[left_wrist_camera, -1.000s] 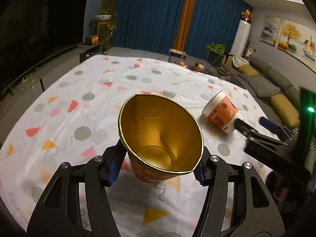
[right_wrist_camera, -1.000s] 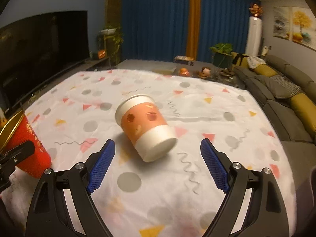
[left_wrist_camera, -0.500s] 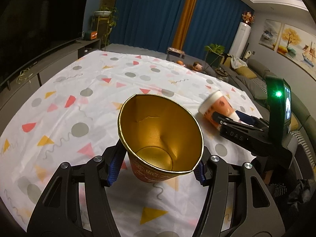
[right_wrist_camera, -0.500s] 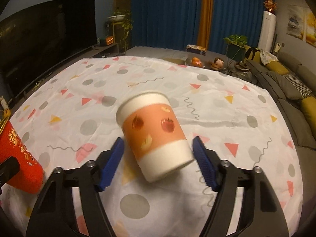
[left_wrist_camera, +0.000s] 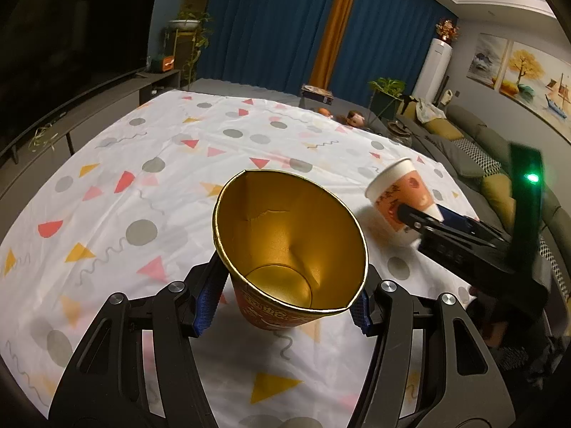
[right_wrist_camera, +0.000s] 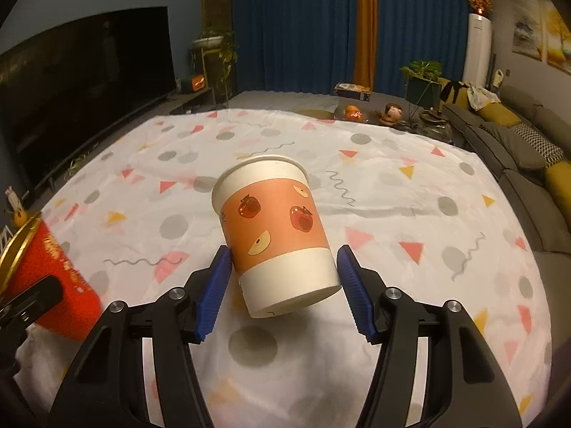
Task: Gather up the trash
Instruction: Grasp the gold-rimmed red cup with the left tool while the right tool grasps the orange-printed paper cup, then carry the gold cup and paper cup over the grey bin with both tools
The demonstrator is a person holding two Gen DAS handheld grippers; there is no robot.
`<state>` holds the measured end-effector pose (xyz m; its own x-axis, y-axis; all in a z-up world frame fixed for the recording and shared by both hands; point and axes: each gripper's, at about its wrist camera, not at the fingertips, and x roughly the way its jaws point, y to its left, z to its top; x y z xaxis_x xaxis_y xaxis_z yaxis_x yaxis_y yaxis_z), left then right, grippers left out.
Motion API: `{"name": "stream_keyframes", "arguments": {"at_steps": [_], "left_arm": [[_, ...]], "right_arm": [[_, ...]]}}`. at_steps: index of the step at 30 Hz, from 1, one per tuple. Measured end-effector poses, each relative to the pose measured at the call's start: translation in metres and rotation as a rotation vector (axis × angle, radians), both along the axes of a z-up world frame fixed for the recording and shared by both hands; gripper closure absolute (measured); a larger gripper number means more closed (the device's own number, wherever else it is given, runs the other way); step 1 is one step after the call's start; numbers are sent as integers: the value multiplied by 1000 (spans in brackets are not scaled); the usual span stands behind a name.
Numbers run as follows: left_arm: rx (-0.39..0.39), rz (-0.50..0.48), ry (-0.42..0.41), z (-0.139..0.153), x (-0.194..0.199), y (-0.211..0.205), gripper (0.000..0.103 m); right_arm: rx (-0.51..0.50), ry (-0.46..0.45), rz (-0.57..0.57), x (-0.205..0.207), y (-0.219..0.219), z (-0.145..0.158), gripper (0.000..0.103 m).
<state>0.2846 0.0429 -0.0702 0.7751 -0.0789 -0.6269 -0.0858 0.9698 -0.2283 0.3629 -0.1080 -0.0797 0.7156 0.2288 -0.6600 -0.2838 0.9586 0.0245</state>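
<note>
- The left tongs [left_wrist_camera: 285, 299] grip a red paper cup [left_wrist_camera: 289, 249] with a gold lining, mouth facing the camera, its rim dented at one side.
- The right tongs [right_wrist_camera: 283, 285] clamp a white and orange paper cup [right_wrist_camera: 276, 232] printed with apples, blue pads [right_wrist_camera: 217, 285] pressed on both sides, cup tilted with its base toward the camera.
- Both cups hang above a white tablecloth [right_wrist_camera: 392, 185] with triangles, dots and squiggles covering the counter.
- A grey sofa [right_wrist_camera: 517, 149] runs along the right.
</note>
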Motion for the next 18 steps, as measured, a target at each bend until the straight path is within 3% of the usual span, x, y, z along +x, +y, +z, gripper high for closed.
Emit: {"name": "stream_keyframes", "arguments": {"at_steps": [11, 18], "left_arm": [[28, -55, -35, 4, -9, -18, 45], [39, -139, -68, 24, -27, -52, 45]], "right_arm": [[21, -119, -80, -87, -48, 45, 43], [44, -165, -159, -142, -97, 62, 43]]}}
